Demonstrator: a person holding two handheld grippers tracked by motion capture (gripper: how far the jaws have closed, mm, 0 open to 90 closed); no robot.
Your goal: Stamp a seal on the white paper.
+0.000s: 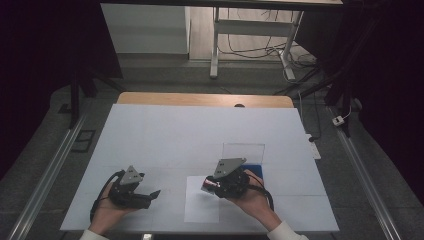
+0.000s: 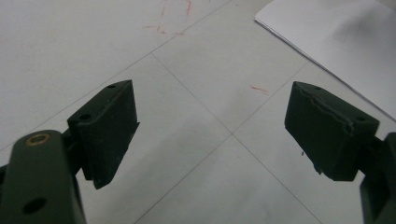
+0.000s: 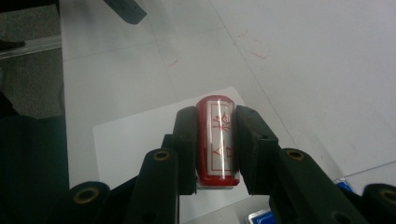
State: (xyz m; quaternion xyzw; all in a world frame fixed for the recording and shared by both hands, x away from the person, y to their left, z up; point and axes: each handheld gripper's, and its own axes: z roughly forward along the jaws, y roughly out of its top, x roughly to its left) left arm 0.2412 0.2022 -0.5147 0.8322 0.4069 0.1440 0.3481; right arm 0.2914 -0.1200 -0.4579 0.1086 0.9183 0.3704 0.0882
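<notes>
My right gripper (image 3: 215,122) is shut on a red cylindrical stamp (image 3: 218,140) that has a white label with red characters. It holds the stamp just above a white sheet of paper (image 3: 130,140). From above, the right gripper (image 1: 209,184) sits over the upper right part of that sheet (image 1: 200,209) near the table's front edge. My left gripper (image 1: 150,196) rests at the front left, pointing right. In its own view the left gripper (image 2: 210,126) stands open over the bare white tabletop, with a corner of the paper (image 2: 341,42) ahead of it.
A blue ink pad (image 1: 256,170) with a clear upright lid (image 1: 243,151) stands just behind the right hand. Faint red marks (image 2: 259,88) dot the white table cover (image 1: 175,135). A wooden table edge (image 1: 205,99) shows at the back, with table legs and cables on the floor beyond.
</notes>
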